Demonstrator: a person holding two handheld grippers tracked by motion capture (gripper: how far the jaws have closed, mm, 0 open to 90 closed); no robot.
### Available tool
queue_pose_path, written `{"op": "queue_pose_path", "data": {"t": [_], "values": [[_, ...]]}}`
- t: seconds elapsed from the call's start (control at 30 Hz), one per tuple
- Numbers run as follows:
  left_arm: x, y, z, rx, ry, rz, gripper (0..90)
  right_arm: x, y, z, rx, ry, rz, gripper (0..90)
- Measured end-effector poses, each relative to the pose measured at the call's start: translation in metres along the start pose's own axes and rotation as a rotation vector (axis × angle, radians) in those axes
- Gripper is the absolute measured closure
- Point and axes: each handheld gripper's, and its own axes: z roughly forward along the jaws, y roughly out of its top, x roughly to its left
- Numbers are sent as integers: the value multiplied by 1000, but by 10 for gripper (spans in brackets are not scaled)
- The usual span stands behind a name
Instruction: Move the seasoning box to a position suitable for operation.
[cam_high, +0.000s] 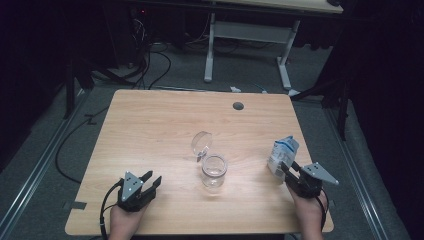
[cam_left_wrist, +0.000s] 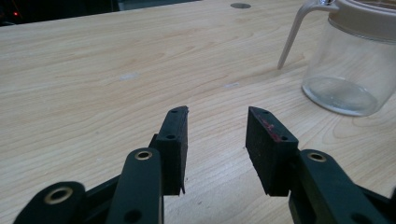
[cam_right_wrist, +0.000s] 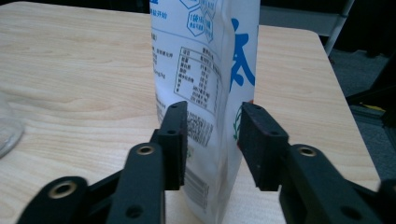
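A blue-and-white milk carton (cam_high: 282, 152) stands upright near the table's right edge. My right gripper (cam_high: 287, 170) reaches it from the near side. In the right gripper view the carton (cam_right_wrist: 205, 56) has its near corner between the jaws of my right gripper (cam_right_wrist: 215, 107), which stand apart beside its two faces, open. A clear glass jar (cam_high: 214, 172) stands at the table's middle with its hinged lid (cam_high: 201, 144) flipped back. My left gripper (cam_high: 152, 177) rests at the front left, open, nothing between the jaws of the left gripper (cam_left_wrist: 217, 112). The jar (cam_left_wrist: 350, 70) is to its right.
The wooden table (cam_high: 150, 125) has a round cable hole (cam_high: 238, 106) near its far edge. Beyond it a white-legged desk (cam_high: 247, 32) stands among floor cables. The table's right edge lies close to the carton.
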Motion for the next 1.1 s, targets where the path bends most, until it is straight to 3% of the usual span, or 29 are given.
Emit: {"op": "queue_pose_path", "data": {"t": [0.23,0.53,0.83,1.1], "values": [[4,-4,-7,-3,19,-12,591,-4,5,9,5,37,9,643],[6,-6,-11,-4,28,-19,589,-3,7,11,3,47,-7,850],[4,-6,-10,-9,20,-12,578,-5,7,10,7,84,13,889],[0,-4,-5,-16,-20,3,529,-2,8,7,23,78,12,892]]}}
